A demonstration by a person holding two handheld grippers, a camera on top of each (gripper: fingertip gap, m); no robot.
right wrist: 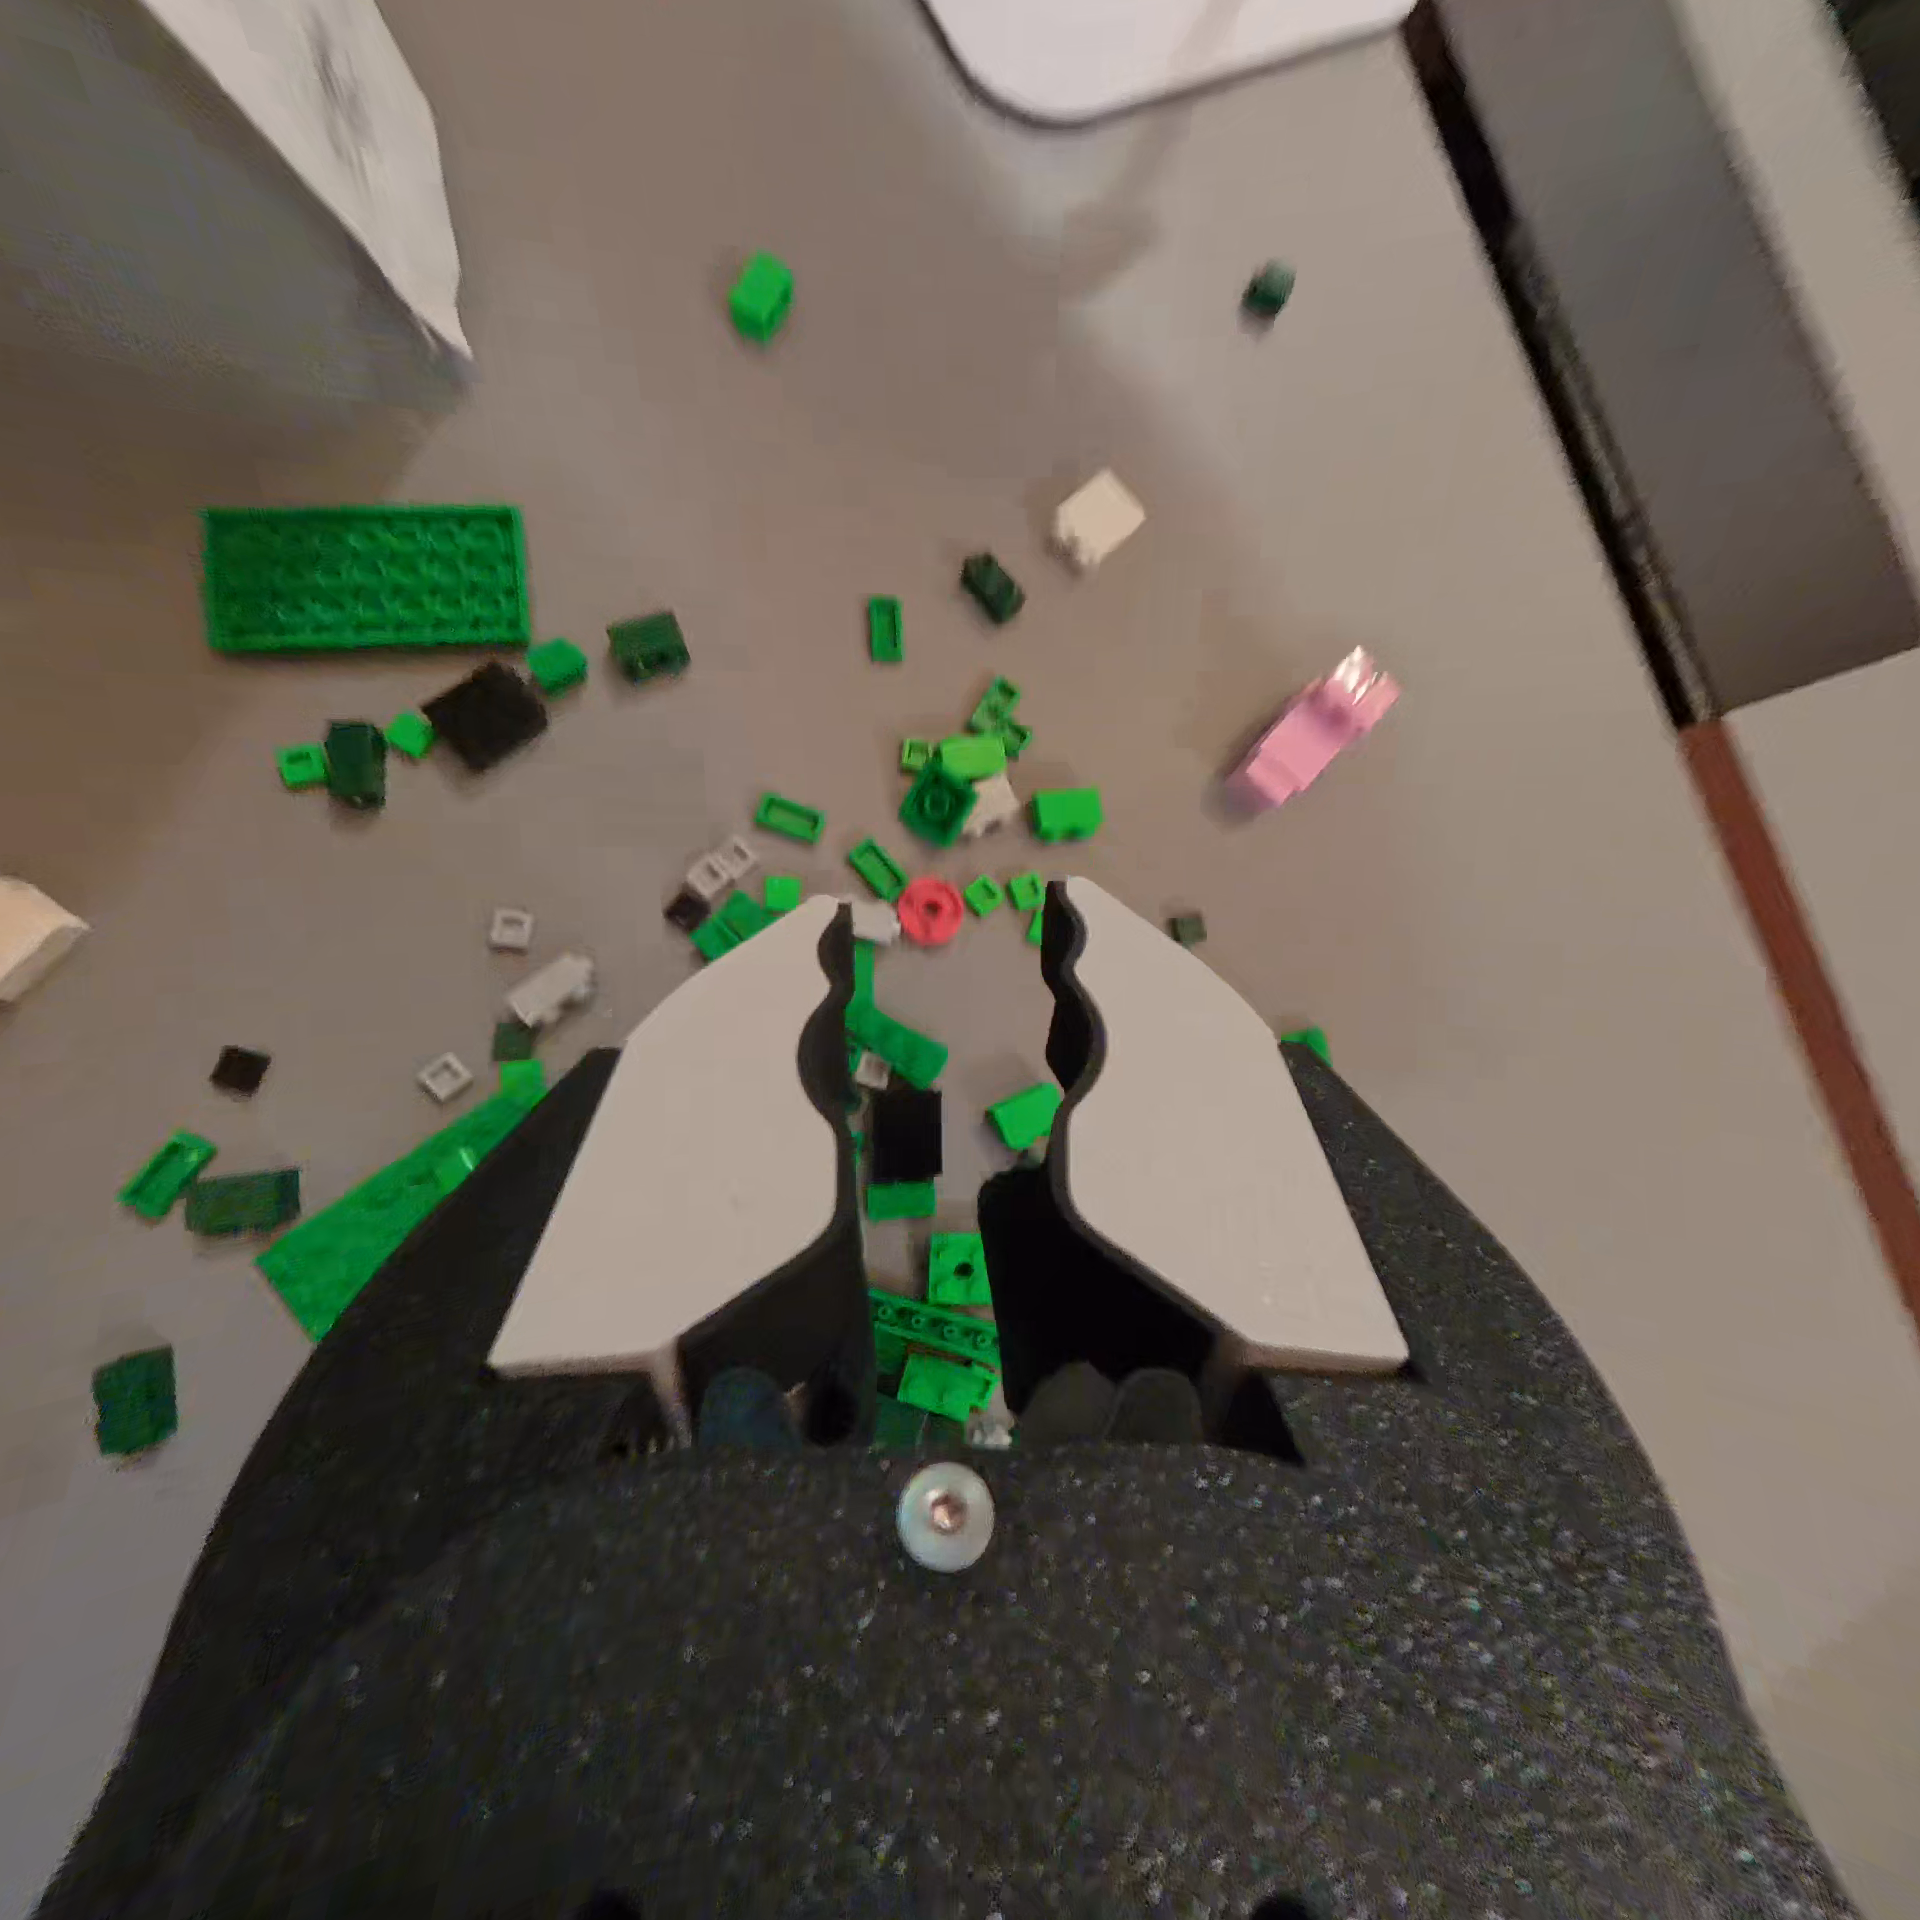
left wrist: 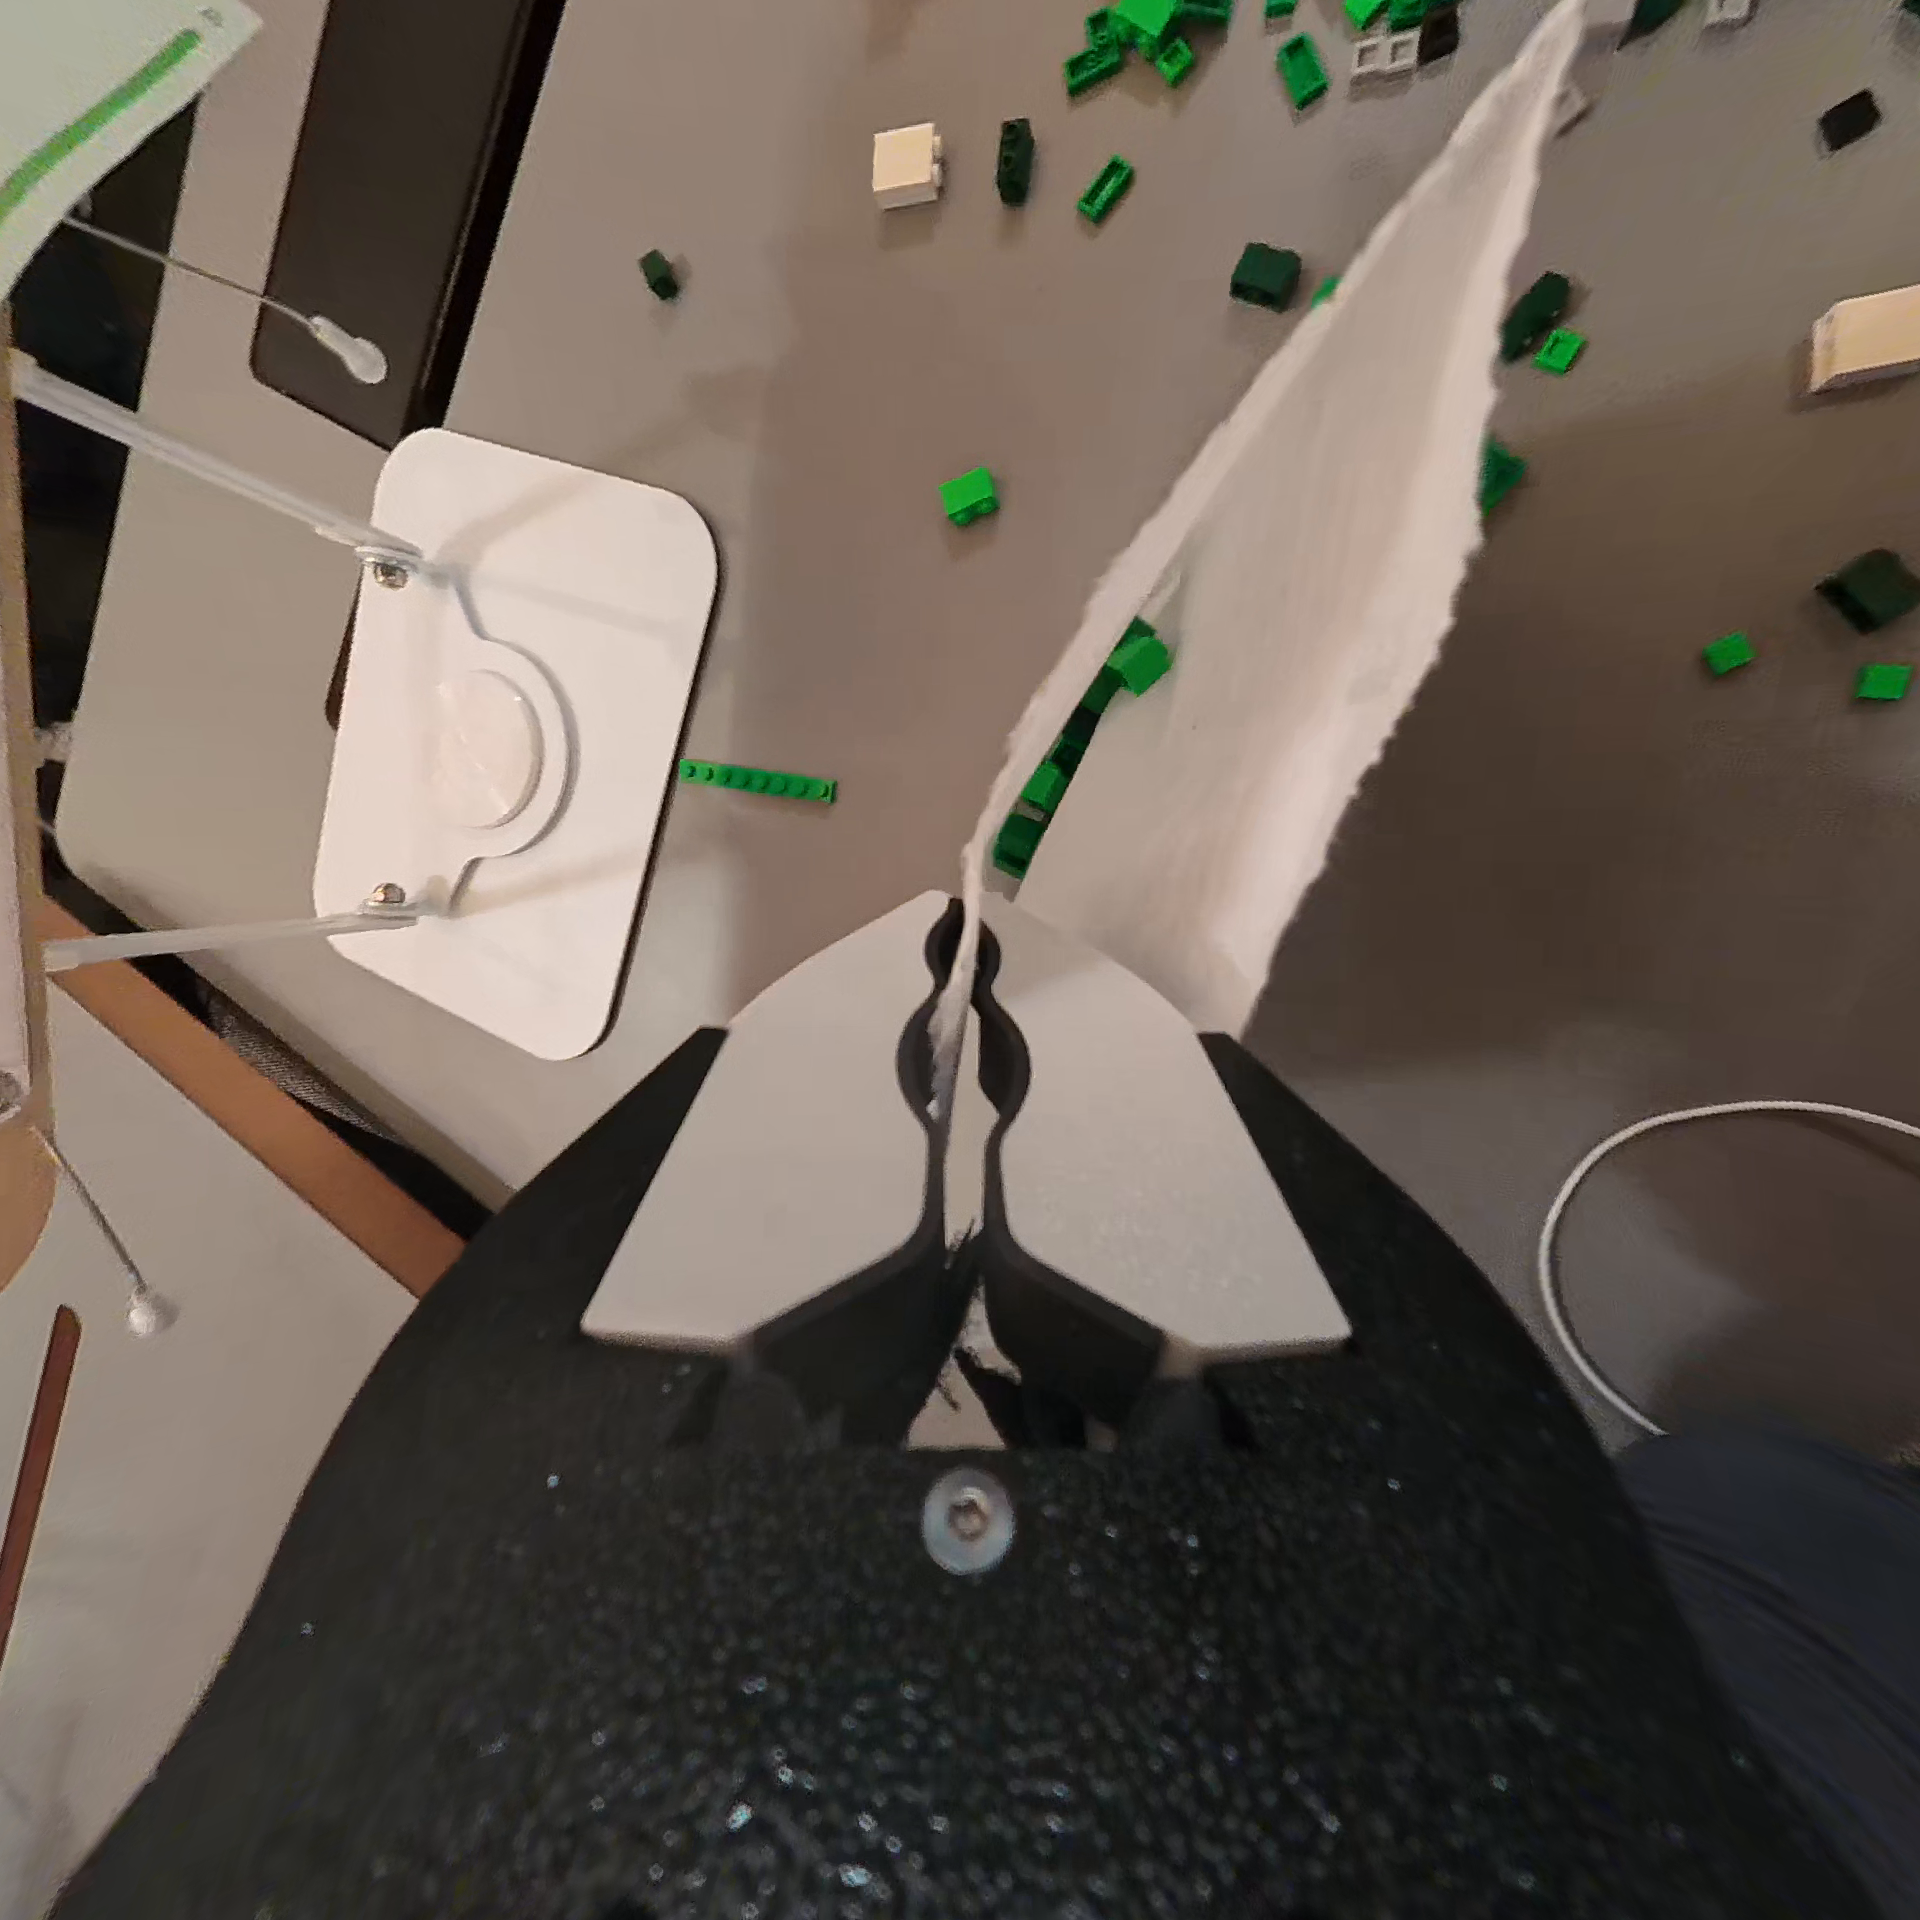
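My left gripper (left wrist: pixel 964 920) is shut on a torn white paper bag (left wrist: pixel 1340 540), which hangs up and to the right above the grey table. The bag also shows at the top left of the right wrist view (right wrist: pixel 343 135). My right gripper (right wrist: pixel 948 914) is open and empty, held over a scatter of small green, black and grey bricks (right wrist: pixel 904 1049). A red round piece (right wrist: pixel 930 910) lies just past its fingertips. A pink brick (right wrist: pixel 1311 740) lies to the right and a green flat plate (right wrist: pixel 364 578) to the left.
A white stand base (left wrist: pixel 520 727) with clear rods sits at the left of the grey table (left wrist: pixel 810 364). A white cable (left wrist: pixel 1621 1195) curves at the right. Loose green bricks (left wrist: pixel 968 495) and a cream brick (left wrist: pixel 907 166) lie beyond. The table's edge (right wrist: pixel 1808 987) runs at the right. Tip to tip, the grippers are about 30 cm apart. The red round piece (right wrist: pixel 930 910) is about 5 cm from my right fingertips. From the right gripper's tips to the green flat plate (right wrist: pixel 364 578) is close to 15 cm.
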